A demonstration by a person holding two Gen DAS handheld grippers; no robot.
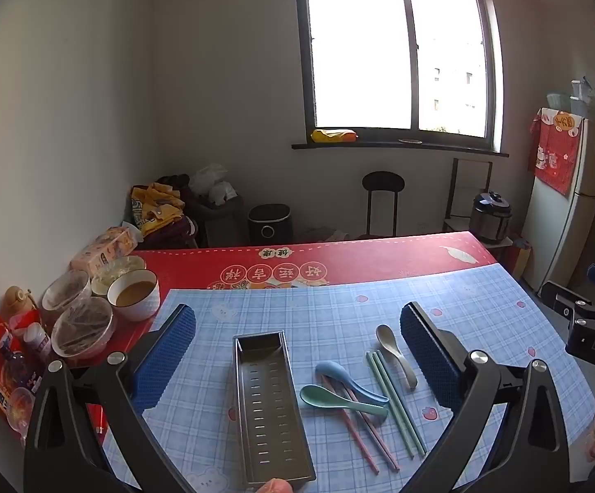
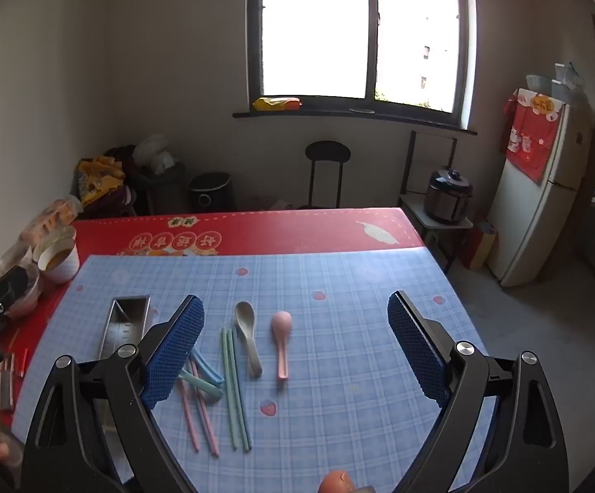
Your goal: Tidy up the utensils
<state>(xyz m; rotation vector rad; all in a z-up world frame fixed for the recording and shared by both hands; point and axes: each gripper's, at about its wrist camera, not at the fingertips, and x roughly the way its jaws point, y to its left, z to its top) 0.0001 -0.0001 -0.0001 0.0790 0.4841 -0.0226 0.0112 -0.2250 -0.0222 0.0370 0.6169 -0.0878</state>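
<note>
A: Both grippers, left (image 1: 297,353) and right (image 2: 295,347), hover with jaws spread, nothing held.

B: Nothing's in the tray (image 1: 270,402) so far. Spoons and chopsticks lie beside it; pink spoon (image 2: 282,339) looks nearest, needing a careful handle pinch.

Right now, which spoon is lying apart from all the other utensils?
The pink spoon. It lies alone on the blue mat, right of the grey spoon, which is beside the green chopsticks; the blue and green spoons overlap the pink chopsticks.
</note>
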